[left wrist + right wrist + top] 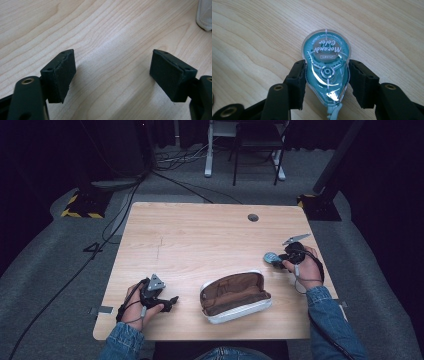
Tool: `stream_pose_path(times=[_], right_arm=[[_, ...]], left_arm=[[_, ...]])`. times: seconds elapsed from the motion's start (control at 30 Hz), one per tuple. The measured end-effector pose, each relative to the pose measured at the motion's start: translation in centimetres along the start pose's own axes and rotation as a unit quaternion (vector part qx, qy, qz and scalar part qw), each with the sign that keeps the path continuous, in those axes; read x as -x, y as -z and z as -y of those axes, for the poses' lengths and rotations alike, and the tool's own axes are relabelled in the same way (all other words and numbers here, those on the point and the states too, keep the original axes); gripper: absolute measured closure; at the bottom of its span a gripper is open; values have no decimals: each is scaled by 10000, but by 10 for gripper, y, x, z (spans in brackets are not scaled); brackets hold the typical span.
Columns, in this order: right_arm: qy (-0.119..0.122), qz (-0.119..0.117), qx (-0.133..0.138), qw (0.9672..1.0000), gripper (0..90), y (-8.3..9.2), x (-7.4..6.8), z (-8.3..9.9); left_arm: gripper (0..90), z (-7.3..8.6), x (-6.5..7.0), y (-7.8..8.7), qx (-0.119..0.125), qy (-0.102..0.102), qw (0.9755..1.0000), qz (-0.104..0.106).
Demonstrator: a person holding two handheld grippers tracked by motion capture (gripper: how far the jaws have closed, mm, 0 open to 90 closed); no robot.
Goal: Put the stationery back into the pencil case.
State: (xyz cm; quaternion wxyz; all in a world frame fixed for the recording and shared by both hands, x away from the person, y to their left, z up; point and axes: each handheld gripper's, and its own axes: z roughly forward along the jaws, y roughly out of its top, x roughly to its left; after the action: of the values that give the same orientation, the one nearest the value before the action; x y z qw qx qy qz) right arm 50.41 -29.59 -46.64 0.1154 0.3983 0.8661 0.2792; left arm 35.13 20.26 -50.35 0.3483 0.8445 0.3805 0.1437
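Your right hand-held gripper (326, 82) is pinched on the tape dispenser (326, 67). Both pads press its sides at the narrow end, and the wide round end projects beyond the jaws. In the high view the same right hand-held gripper (281, 259) sits near the right edge of the surface (200, 230), with the tape dispenser (272, 258) lying flat on the wood, well apart from the pouch (235, 296).

Your left hand-held gripper (112, 72) is spread wide. Nothing lies between its pads; bare wood shows in the gap. In the high view the left hand-held gripper (170, 302) rests low at the front left of the surface, pointing toward the pouch and apart from it.

The surface is a light wood top with a round cable port (253, 217) near the far edge. The pouch lies open near the front edge, its brown lining up and its rim pale.

Beyond the surface, the floor (50, 285) is grey carpet. Cables (115, 215) trail across it at the left, and a chair (257, 145) stands at the far side.
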Motion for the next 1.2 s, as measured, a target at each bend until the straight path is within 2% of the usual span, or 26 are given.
stream_pose_path(times=[0.27, 0.43, 0.63, 0.97, 1.1, 1.2], right_arm=[[93, -8, 110, 9999, 505, 17, -7, -4], [117, -29, 198, 9997, 505, 30, -12, -7], [202, -58, 320, 9993, 505, 47, -22, -12], [449, -135, 557, 9973, 505, 77, -46, -23], [578, -227, 603, 9962, 505, 88, -58, -27], [586, -256, 601, 9961, 505, 93, -64, -28]], left_arm=[[179, -1, -1, -2, -11, 49, 10000, -33], [170, -2, -2, -2, -23, -4, 10000, -75], [168, -2, -2, -2, -36, 42, 10000, -45], [165, -3, -3, -3, -43, 60, 10000, -45], [165, -3, -3, -3, -40, 59, 10000, -44], [165, -3, -2, -3, -34, 59, 10000, -56]])
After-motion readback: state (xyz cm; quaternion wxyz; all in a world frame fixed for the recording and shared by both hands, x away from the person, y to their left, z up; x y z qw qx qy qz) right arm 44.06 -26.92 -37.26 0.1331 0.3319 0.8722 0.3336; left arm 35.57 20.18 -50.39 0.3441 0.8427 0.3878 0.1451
